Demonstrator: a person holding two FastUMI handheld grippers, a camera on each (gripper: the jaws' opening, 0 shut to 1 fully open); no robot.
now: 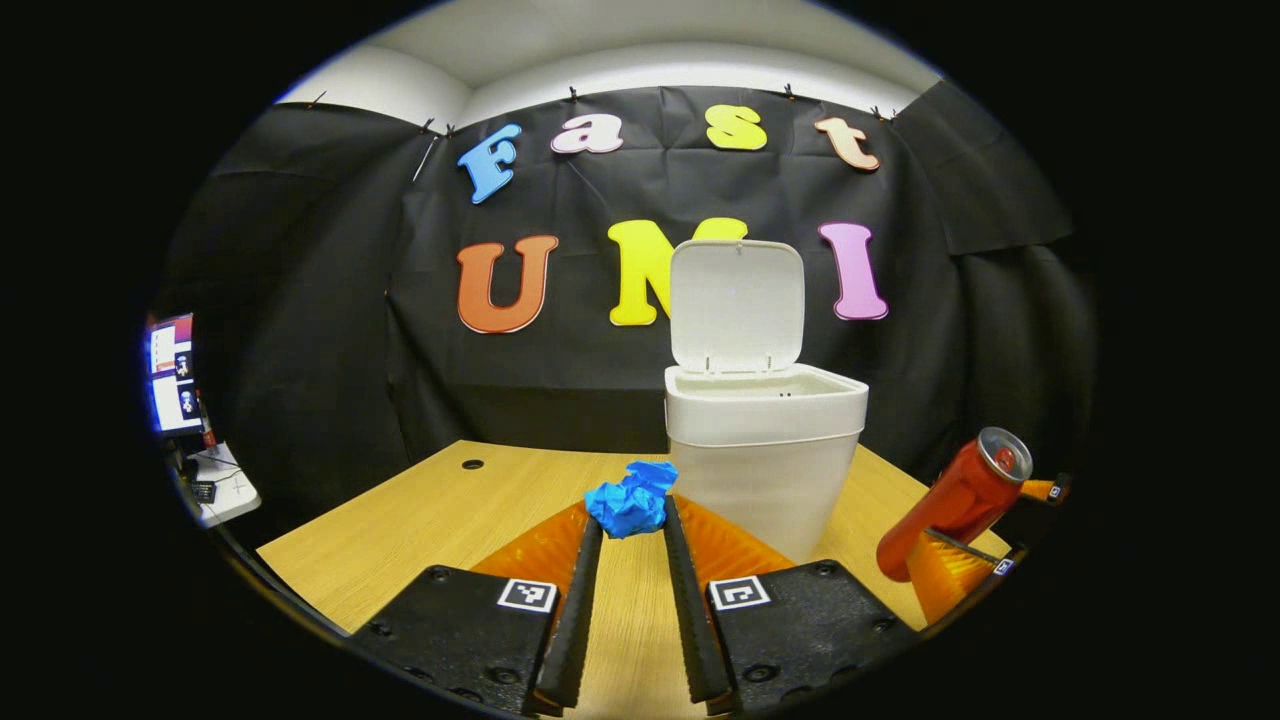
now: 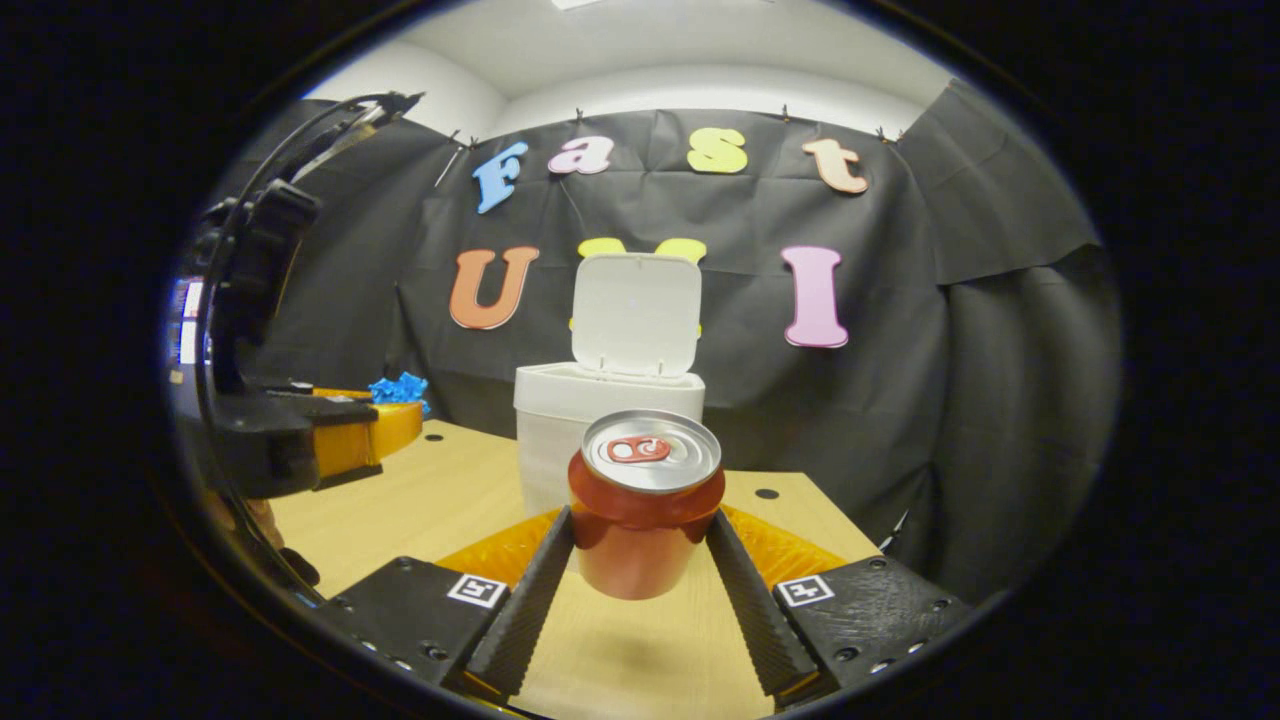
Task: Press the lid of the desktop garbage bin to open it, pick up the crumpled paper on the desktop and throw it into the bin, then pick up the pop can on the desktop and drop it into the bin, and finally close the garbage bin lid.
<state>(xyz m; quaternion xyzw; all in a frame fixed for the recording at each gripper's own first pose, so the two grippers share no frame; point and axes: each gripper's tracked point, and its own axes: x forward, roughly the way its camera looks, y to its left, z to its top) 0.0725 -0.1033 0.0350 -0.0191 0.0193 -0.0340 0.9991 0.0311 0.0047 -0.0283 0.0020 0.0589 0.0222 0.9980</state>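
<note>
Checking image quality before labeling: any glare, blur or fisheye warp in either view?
Left gripper view: sharp; fisheye bows the table edge; crumpled paper and bin evenly lit, soft shadows. Right gripper view: glare on the pop can top, the close can slightly soft; left gripper dark and warped at the frame's left side.

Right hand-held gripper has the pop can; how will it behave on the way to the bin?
The pop can is probably light; whether it is empty cannot be told. Its smooth, round wall may slip or pivot between the right hand-held gripper's fingers; the left gripper view shows it tilted already. Thin walls would likely dent if squeezed harder.
</note>
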